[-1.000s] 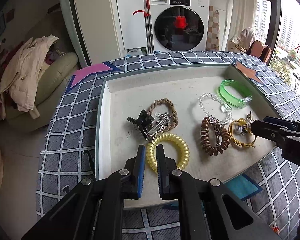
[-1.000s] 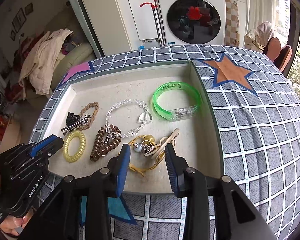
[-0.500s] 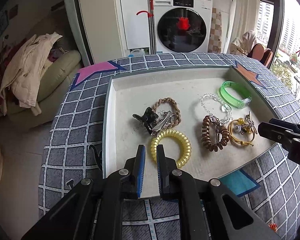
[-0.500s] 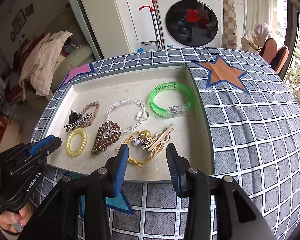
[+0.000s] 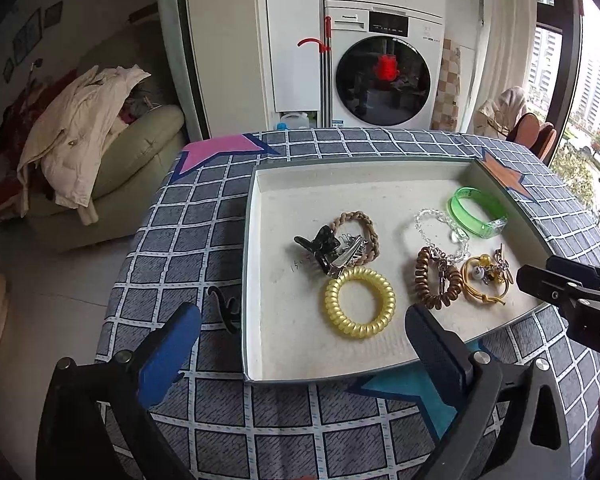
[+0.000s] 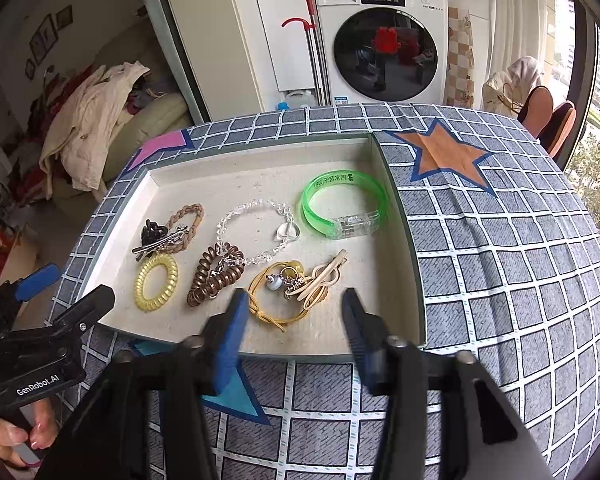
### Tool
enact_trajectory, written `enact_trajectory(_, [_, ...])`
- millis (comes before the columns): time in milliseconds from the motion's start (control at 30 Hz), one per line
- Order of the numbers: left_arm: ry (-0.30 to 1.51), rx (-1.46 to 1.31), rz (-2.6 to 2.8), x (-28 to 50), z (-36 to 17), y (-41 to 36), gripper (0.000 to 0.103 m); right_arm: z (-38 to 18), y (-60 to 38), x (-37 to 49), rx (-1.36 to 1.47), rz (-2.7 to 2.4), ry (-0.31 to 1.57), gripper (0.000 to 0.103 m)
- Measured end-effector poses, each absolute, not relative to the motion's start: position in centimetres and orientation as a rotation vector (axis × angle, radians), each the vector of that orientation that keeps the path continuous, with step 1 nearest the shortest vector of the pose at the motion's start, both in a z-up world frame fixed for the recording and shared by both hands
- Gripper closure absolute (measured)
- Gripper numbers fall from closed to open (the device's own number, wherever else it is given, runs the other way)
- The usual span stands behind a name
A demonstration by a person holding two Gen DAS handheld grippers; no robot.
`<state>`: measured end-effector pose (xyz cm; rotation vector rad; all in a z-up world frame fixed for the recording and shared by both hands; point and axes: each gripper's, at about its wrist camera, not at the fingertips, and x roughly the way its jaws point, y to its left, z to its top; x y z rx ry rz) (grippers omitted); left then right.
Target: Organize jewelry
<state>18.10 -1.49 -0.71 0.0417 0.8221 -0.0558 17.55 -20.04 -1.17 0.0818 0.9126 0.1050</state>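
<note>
Checked-cloth table (image 5: 172, 248), shallow tray (image 5: 247, 280), black clip (image 5: 224, 308)

We record 1 shallow tray (image 6: 404, 240) on a checked cloth (image 6: 500, 280), holding a green bangle (image 6: 344, 208), a clear bead bracelet (image 6: 256, 228), a brown coil tie (image 6: 214, 276), a yellow coil tie (image 6: 156, 282) and a yellow cord tangle (image 6: 288, 292). Our right gripper (image 6: 292, 320) hangs above the tray's near edge, jaws opening with nothing gripped. Our left gripper (image 6: 56, 292) sits at the left, jaws parted.
</note>
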Motion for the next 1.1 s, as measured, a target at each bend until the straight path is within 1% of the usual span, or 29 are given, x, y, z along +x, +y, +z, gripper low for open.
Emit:
enact_trajectory(33, [0.825, 0.043, -0.053, 18.0, -0.8, -1.5, 0.0, -1.1, -20.0, 17.4, 0.078, 0.101, 0.901, 0.019])
enact_trajectory(133, [0.835, 0.033, -0.043, 17.6, -1.0, -1.3, 0.0, -1.0, -20.1, 16.9, 0.068, 0.089, 0.885, 0.016])
enact_trajectory(333, [0.843, 0.027, -0.023, 16.4, -1.4, -1.5, 0.0, -1.5, -20.0, 16.3, 0.039, 0.077, 0.895, 0.014])
enact_trajectory(733, [0.817, 0.02, -0.004, 14.1, -1.3, -1.6, 0.0, -1.3, -19.6, 14.0, 0.009, 0.078, 0.811, 0.013])
enact_trajectory(1100, [0.738, 0.062, 0.018, 11.5, -1.0, -2.3, 0.0, -0.9, -20.0, 11.6, 0.003, 0.055, 0.756, 0.013])
